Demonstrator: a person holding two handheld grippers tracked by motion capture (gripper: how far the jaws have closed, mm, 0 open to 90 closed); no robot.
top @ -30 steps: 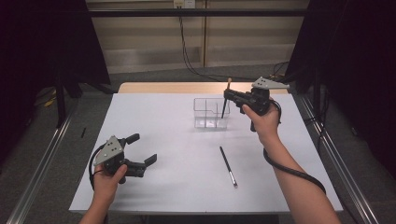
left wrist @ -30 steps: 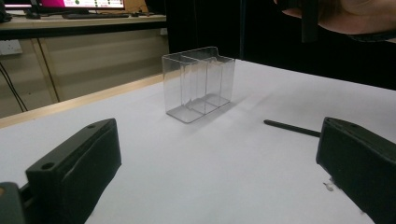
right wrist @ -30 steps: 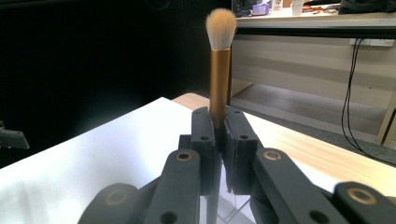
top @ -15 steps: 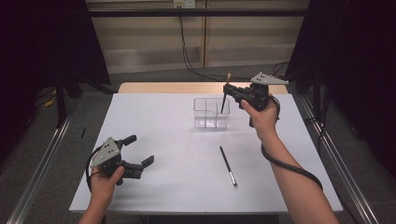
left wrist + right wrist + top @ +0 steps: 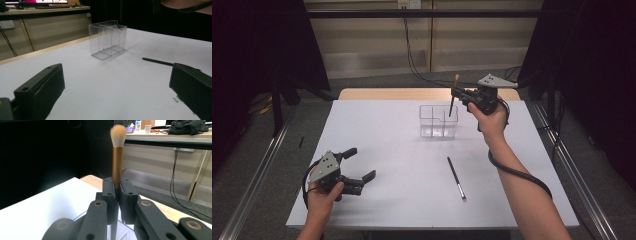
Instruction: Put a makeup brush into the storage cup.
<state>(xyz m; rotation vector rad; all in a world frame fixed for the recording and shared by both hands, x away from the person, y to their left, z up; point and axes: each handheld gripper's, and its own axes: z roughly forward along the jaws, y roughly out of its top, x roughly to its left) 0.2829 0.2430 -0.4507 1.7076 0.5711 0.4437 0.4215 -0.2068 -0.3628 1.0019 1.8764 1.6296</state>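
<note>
Table (image 5: 402,130), white-topped, was the largest thing there, and both grippers worked over it. The clear organizer (image 5: 438,121) stood just below and to the near-left of the right gripper (image 5: 454,93), toward the far side of the table; its inner walls split it into compartments. As far as the high view and the left gripper view showed, those compartments were bare, apart from the lower end of the one brush hanging over or into the right-hand part; which compartment exactly, I could not tell.

The right gripper had its jaws pressed together on the makeup brush (image 5: 117,152), pinching it at the dark handle just under the gold ferrule, bristles up and the brush close to upright. It looked light and stiff along the handle, with a smooth round shaft likely to slip or swivel in a loose grip; the soft bristle head seemed the part to keep clear of. The grip near the ferrule appeared sound for lowering it straight down.

The left gripper (image 5: 359,165) rested low at the near-left of the table, its jaws spread wide and holding nothing. A second brush (image 5: 456,178), thin and dark, lay flat on the table off to that gripper's right, well apart from the organizer.
</note>
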